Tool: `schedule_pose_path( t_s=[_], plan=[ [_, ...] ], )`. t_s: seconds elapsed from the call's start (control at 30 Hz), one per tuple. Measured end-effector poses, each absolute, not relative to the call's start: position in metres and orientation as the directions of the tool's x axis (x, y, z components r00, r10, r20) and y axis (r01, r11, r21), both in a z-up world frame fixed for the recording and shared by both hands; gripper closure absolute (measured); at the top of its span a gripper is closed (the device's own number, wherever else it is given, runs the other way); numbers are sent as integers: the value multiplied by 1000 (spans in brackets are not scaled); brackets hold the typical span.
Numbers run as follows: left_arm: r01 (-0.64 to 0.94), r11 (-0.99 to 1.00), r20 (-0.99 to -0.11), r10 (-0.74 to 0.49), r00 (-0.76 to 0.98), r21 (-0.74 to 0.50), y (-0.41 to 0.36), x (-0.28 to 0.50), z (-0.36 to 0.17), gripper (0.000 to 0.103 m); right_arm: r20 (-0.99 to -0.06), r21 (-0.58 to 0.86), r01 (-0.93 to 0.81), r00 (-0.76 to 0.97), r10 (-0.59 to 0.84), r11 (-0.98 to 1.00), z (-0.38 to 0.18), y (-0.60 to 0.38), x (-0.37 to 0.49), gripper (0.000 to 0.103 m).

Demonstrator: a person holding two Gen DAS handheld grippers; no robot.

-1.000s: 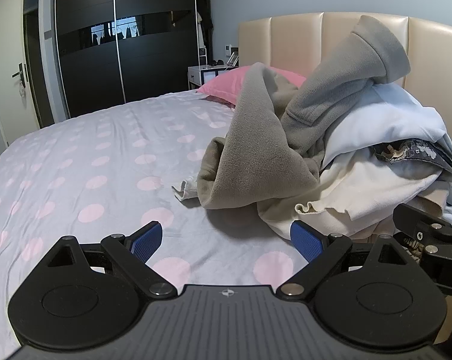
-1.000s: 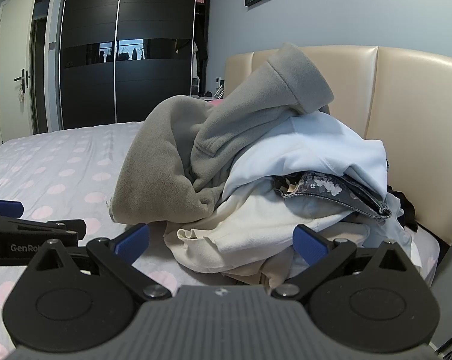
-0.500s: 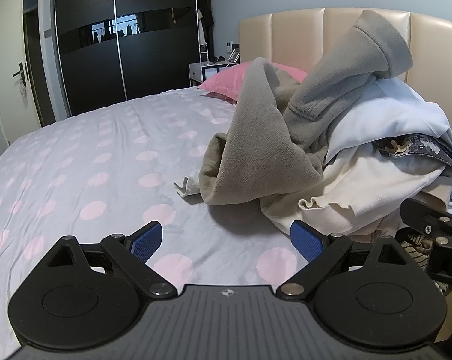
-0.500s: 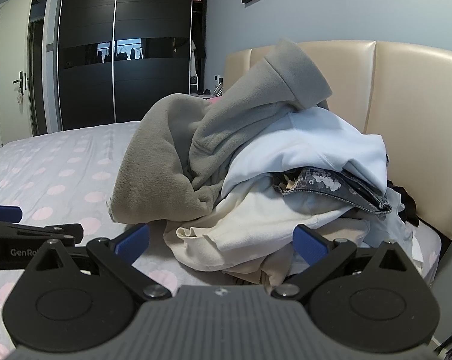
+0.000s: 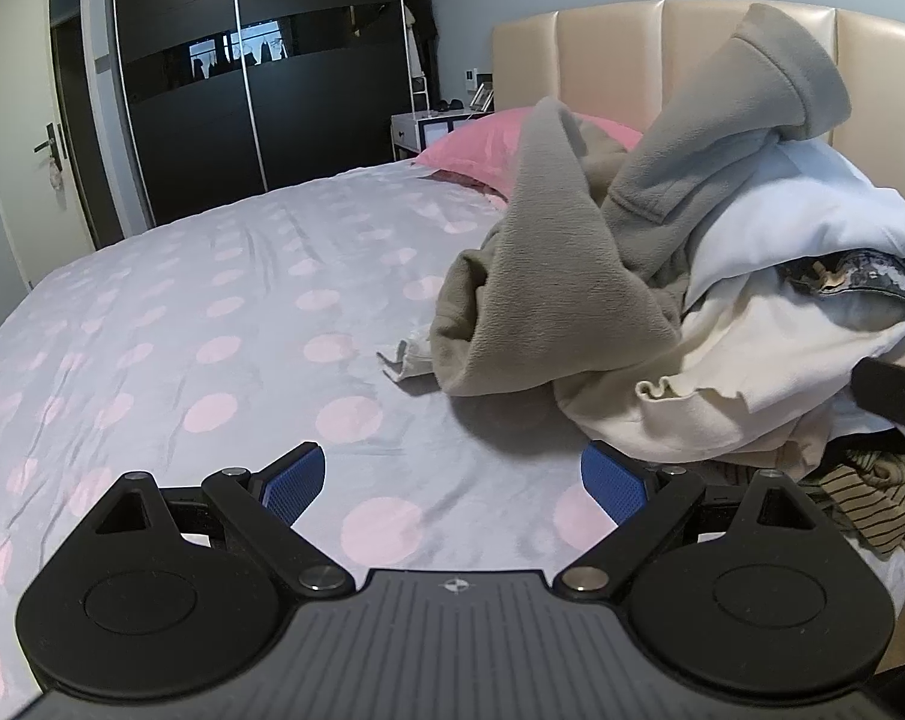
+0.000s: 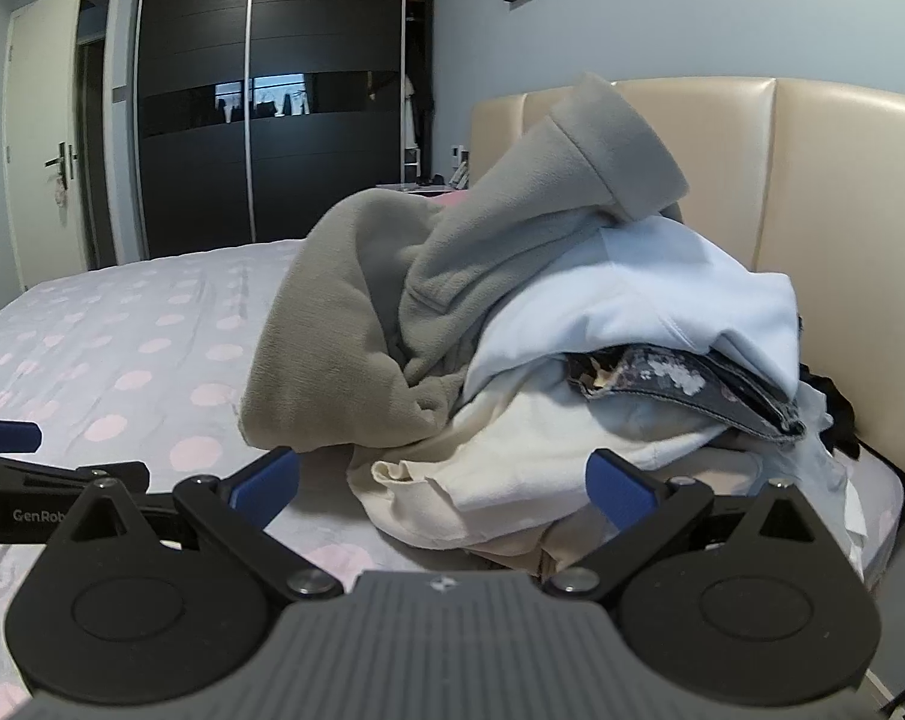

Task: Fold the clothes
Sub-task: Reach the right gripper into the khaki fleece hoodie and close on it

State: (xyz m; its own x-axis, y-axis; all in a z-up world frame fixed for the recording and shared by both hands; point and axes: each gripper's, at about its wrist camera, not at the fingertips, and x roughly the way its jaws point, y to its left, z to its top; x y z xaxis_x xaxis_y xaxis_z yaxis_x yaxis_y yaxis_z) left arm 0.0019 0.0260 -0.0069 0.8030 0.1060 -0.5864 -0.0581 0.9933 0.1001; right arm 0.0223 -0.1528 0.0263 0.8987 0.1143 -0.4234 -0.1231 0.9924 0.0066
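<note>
- A heap of unfolded clothes [image 6: 572,360] sits at the head of a bed [image 5: 212,312], against a cream padded headboard [image 6: 824,228]. The bed's grey sheet with pink dots is bare across the rest of its width.
- On top of the heap lies a grey-brown fleece garment [image 5: 560,288], one sleeve propped up against the headboard. Beneath it are a pale blue top [image 6: 662,294], a scrap of dark patterned denim [image 6: 692,384] and a cream garment [image 5: 722,384] with a frilled edge.
- The left hand-held gripper [image 5: 449,483] hovers low over the sheet just in front of the heap, its blue-padded jaws spread wide and holding nothing.
- The right hand-held gripper [image 6: 443,480] is beside it, facing the cream garment, jaws also wide apart and empty.
- The step in hand looks like choosing and lifting one garment.
- The fleece is the sensible pick, since nothing rests on it.
- Pinch a single layer at a hem or shoulder, one hand-held gripper at each end.
- Lift clear so lower pieces do not drag, then spread it flat on the bare sheet.
</note>
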Motion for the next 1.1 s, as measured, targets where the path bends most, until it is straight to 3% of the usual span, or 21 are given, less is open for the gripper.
schedule_pose_path(
  t_s=[0.17, 0.33, 0.87, 1.1],
  plan=[
    [-65, 990, -596, 126, 793, 122, 41, 8, -5, 9, -451, 24, -194, 873, 184, 981, 34, -144, 33, 1],
    [-70, 987, -617, 145, 774, 144, 63, 15, -4, 9, -485, -7, -268, 843, 231, 963, 39, -131, 52, 16],
    [-182, 944, -638, 321, 700, 275, 171, 23, -13, 9, -568, -100, -392, 777, 271, 914, 42, -69, 163, 15],
    [-195, 934, -664, 350, 660, 299, 196, 26, -28, 9, -564, -97, -378, 783, 262, 921, 33, -40, 233, 7]
  ],
)
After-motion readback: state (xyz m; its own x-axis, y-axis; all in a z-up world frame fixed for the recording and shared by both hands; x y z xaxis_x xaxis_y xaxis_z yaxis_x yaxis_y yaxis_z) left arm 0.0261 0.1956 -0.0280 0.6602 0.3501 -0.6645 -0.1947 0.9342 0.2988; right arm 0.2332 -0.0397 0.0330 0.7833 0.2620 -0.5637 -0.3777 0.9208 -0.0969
